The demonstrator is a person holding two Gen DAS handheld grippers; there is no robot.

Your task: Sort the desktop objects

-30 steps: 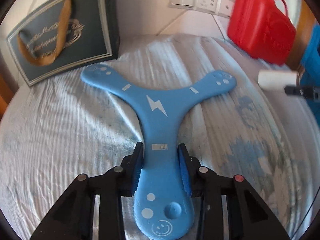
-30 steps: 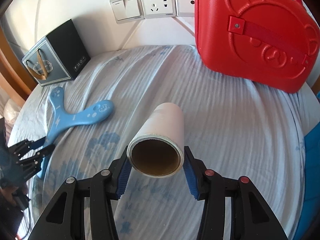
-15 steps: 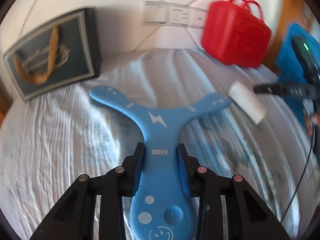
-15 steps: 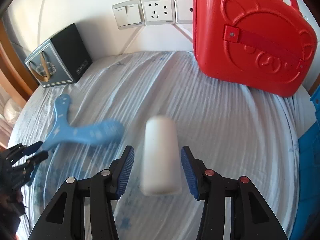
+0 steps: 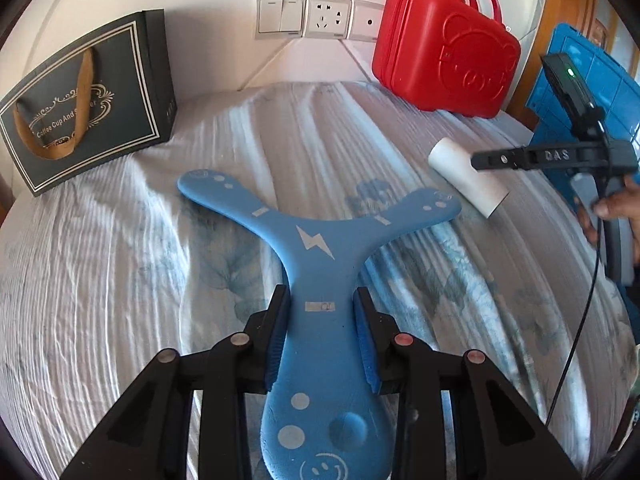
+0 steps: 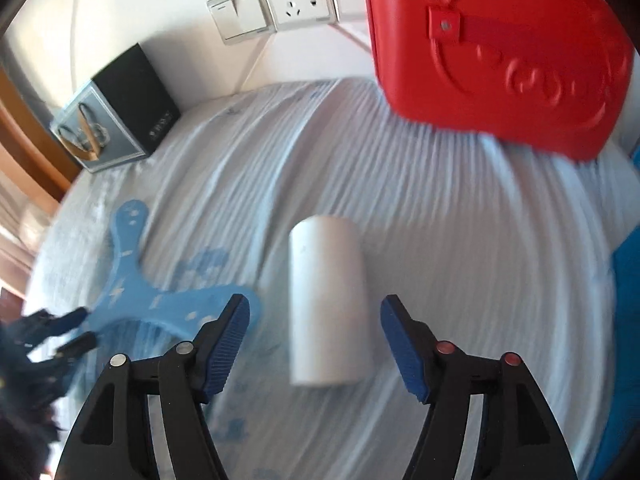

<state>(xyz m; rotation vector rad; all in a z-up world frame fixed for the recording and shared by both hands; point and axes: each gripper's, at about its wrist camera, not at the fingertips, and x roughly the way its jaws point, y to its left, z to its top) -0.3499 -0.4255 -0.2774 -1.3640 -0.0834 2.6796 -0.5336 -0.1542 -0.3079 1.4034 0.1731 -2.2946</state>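
A blue three-armed boomerang (image 5: 316, 248) with a white lightning bolt is held by one arm in my left gripper (image 5: 320, 308), which is shut on it just above the striped cloth. It also shows in the right wrist view (image 6: 136, 288). A white roll (image 6: 326, 300) lies on the cloth between the fingers of my right gripper (image 6: 316, 320), which is open and does not touch it. In the left wrist view the roll (image 5: 468, 182) lies right of the boomerang.
A red plastic case (image 5: 444, 64) stands at the back right against the wall. A dark gift bag (image 5: 88, 100) stands at the back left. A blue crate (image 5: 588, 92) is at the right edge. Wall sockets (image 5: 320, 20) are behind.
My right gripper opened and let the white roll go; the roll now lies on the cloth. My left gripper, shut on the boomerang, has raised and turned it.
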